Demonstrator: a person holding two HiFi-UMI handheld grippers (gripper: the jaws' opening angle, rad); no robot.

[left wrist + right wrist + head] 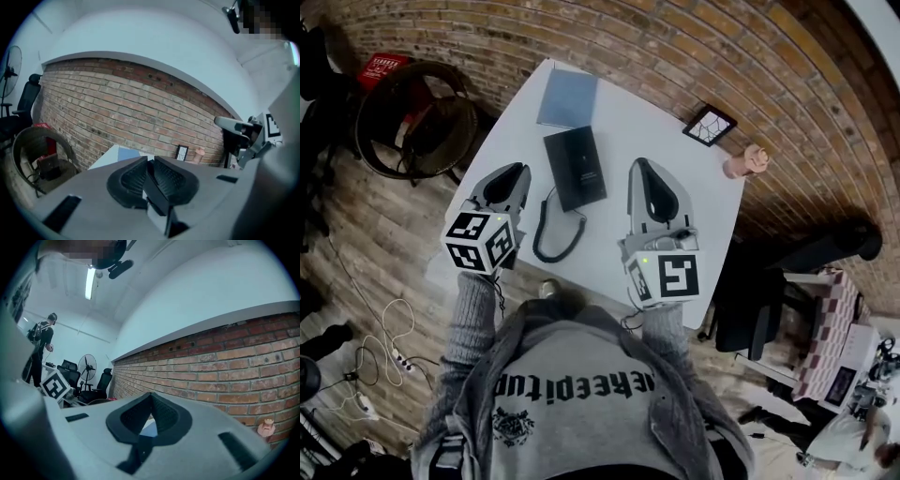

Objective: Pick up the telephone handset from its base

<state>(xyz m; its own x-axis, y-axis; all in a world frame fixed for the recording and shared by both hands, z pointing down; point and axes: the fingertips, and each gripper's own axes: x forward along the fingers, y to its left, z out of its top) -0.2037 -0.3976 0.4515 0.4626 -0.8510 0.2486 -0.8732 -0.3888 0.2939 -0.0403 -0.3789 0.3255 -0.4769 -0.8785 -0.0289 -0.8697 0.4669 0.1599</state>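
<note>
At the middle of the white table (675,178), seen from the head view, the telephone handset (575,169) lies on its base. The two read as one flat black slab, and I cannot tell where one ends and the other begins. A black coiled cord (555,234) leaves the slab's near left corner and loops toward 6 o'clock.

A blue notebook (567,97) lies at 12 o'clock from the telephone, close to the far edge. A small black picture frame (710,125) stands at 2 o'clock, and a small pink object (745,161) sits at 3 o'clock by the table's right edge.

The left claw (523,170) hangs over the near left part of the table, at 8 o'clock from the telephone and apart from it. In the left gripper view its ribbed pads (136,176) are pressed together with nothing between them.

The right claw (639,164) is at 3 o'clock from the telephone, just beside it but not touching. In the right gripper view that claw (150,395) is also pressed together at the tips and empty, pointing at a brick wall (225,376).
</note>
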